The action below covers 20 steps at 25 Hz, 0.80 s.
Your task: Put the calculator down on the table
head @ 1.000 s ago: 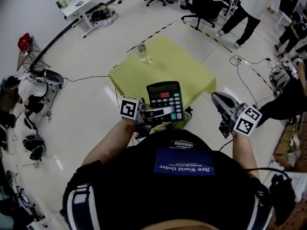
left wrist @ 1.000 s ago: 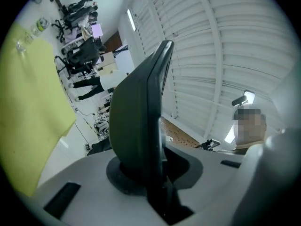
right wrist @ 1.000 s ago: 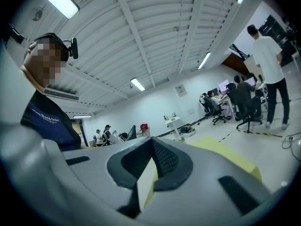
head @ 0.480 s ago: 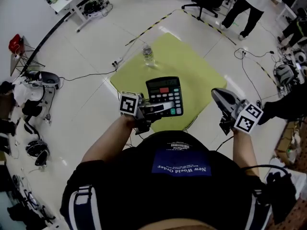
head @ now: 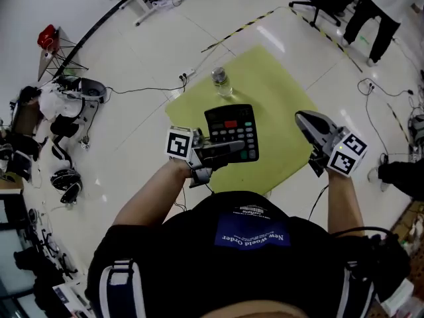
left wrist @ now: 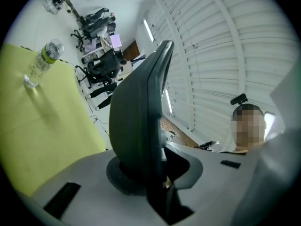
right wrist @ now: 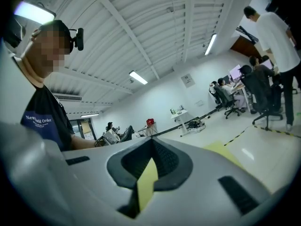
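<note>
The black calculator hangs over the near half of the yellow-green table, its keys facing up. My left gripper is shut on its near left edge. In the left gripper view the calculator stands edge-on between the jaws of the left gripper, with the table to the left. My right gripper hovers by the table's right edge, shut and holding nothing. In the right gripper view the right gripper shows only a thin slit with the table behind it.
A clear water bottle stands upright on the far part of the table, beyond the calculator; it also shows as the bottle. Bags and gear lie on the floor at left. A standing person and office chairs are at the back right.
Both grippers have moved forward toward the table. The calculator, earlier at the table's near edge, now hangs over the tabletop, closer to the bottle.
</note>
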{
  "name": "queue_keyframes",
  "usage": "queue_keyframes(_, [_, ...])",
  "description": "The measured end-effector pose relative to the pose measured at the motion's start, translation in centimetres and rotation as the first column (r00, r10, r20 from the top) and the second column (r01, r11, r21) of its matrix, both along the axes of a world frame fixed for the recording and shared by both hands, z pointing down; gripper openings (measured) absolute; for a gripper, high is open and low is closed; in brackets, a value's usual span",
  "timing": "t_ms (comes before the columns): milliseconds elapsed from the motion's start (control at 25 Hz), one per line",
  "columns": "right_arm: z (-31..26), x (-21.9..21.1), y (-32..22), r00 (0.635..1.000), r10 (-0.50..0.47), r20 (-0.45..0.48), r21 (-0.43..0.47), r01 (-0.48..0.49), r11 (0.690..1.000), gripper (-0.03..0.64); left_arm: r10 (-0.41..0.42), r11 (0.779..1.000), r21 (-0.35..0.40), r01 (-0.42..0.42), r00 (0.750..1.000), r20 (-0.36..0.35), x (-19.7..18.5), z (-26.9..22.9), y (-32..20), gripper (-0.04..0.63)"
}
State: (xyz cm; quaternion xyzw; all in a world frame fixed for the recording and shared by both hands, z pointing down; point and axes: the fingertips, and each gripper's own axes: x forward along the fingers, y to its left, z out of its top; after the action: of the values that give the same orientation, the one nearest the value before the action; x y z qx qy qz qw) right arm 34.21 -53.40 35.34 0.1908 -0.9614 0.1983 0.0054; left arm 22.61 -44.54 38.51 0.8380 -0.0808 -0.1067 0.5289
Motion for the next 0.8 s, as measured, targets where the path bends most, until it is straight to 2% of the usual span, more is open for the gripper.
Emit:
queue_keyframes(120, [0.6,-2.7,-4.9,1.000,0.011,-0.002,0.008,-0.011,1.000,-0.014,0.017,0.999,0.038,-0.018,1.000,0.019,-2.9,-1.0,-6.6,0.086])
queue_keyframes(280, [1.3,-5.6,-11.9,0.997,0.080,0.015,0.037,-0.080,0.996,-0.014,0.051,0.992,0.111,-0.064,0.992,0.112,-7.7,-2.0,-18.0,0.086])
queue_keyframes(400, [1.9,-6.8,-17.5,0.995,0.100,0.000,0.075,-0.100,0.992,-0.014,0.066,0.985,0.145,-0.090,0.984,0.166,-9.5,-1.5,-27.2,0.086])
queue_keyframes(520, [3.8,-8.1,-23.6,0.993,0.104,-0.052,0.106,-0.098,0.989,-0.014,0.072,0.988,0.122,-0.093,0.984,0.165,-10.4,0.9,-35.9,0.086])
queue_keyframes(600, [5.9,-9.2,-27.1,0.990,0.102,-0.093,0.119,-0.090,0.989,-0.014,0.086,0.991,0.089,-0.103,0.981,0.176,-10.8,4.4,-40.5,0.086])
queue_keyframes(800, [11.2,-10.9,-33.4,0.984,0.084,-0.157,0.134,-0.063,0.989,-0.014,0.156,0.987,-0.005,-0.162,0.937,0.313,-9.0,15.1,-48.2,0.086])
